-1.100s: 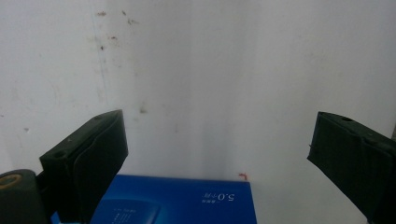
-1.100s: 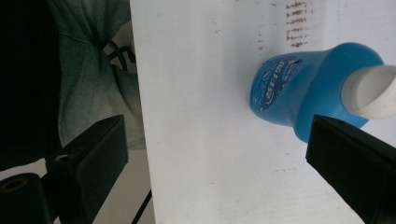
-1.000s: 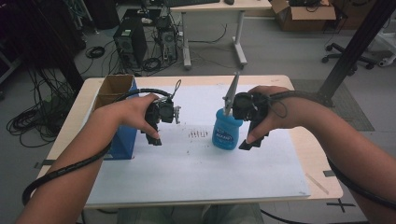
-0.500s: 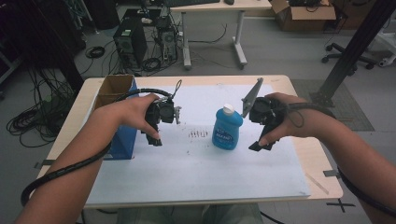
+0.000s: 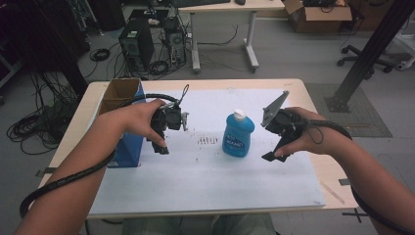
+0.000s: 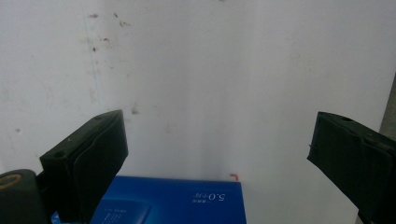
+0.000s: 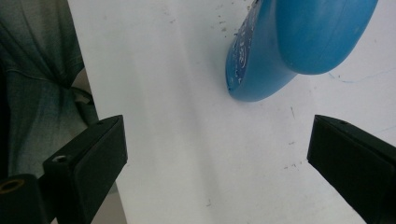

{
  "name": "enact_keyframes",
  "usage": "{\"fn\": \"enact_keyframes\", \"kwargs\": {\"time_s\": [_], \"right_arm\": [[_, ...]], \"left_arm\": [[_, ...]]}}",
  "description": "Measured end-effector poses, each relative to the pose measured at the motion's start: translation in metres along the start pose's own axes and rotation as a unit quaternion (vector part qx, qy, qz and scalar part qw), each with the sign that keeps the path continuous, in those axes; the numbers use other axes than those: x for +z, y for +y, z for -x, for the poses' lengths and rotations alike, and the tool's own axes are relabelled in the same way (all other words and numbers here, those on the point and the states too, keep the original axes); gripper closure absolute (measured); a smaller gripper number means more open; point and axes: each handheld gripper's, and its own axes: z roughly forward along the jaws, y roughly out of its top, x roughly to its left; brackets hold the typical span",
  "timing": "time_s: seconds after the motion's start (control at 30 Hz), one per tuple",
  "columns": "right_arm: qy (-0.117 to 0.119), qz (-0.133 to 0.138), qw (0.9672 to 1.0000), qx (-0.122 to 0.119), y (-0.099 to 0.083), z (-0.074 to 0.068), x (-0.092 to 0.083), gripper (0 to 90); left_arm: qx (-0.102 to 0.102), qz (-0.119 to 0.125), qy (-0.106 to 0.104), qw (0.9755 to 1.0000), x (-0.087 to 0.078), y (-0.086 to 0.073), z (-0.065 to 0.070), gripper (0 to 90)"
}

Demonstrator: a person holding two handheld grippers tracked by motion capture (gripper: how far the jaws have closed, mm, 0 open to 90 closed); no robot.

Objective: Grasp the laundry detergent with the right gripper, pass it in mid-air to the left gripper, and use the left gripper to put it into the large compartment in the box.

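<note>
Soft, even overhead light is falling on the white surface (image 5: 205, 176), casting faint shadows. The room behind is sitting dim. Both gripper views are looking slightly soft and grainy.

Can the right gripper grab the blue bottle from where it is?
Probably yes. The right gripper is open beside the blue bottle, and only bare white sheet lies between them.
</note>
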Motion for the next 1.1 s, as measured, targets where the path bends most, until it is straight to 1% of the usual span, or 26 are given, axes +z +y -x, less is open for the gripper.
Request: {"fn": "enact_keyframes", "kwargs": {"time_s": [0.3, 0.6, 0.73, 0.8, 1.1], "right_arm": [[-0.008, 0.041, 0.9988, 0.026, -0.019, 0.003, 0.007, 4.5], [0.001, 0.060, 0.9972, 0.045, -0.036, 0.006, 0.018, 4.4], [0.005, 0.069, 0.9965, 0.048, -0.040, 0.007, 0.022, 4.6], [0.006, 0.078, 0.9955, 0.053, -0.044, 0.008, 0.026, 4.6], [0.006, 0.101, 0.9923, 0.072, -0.054, 0.013, 0.037, 4.4]], "left_arm": [[0.002, -0.002, 0.000, 1.0000, -0.001, 0.000, 0.002, 4.9], [0.006, -0.004, 0.001, 1.0000, -0.003, 0.004, 0.004, 4.9], [0.007, -0.003, 0.001, 1.0000, -0.005, 0.004, 0.004, 4.9], [0.006, -0.003, 0.002, 1.0000, -0.006, 0.004, 0.005, 4.9], [0.004, -0.003, -0.001, 1.0000, -0.005, 0.002, 0.006, 4.9]]}}
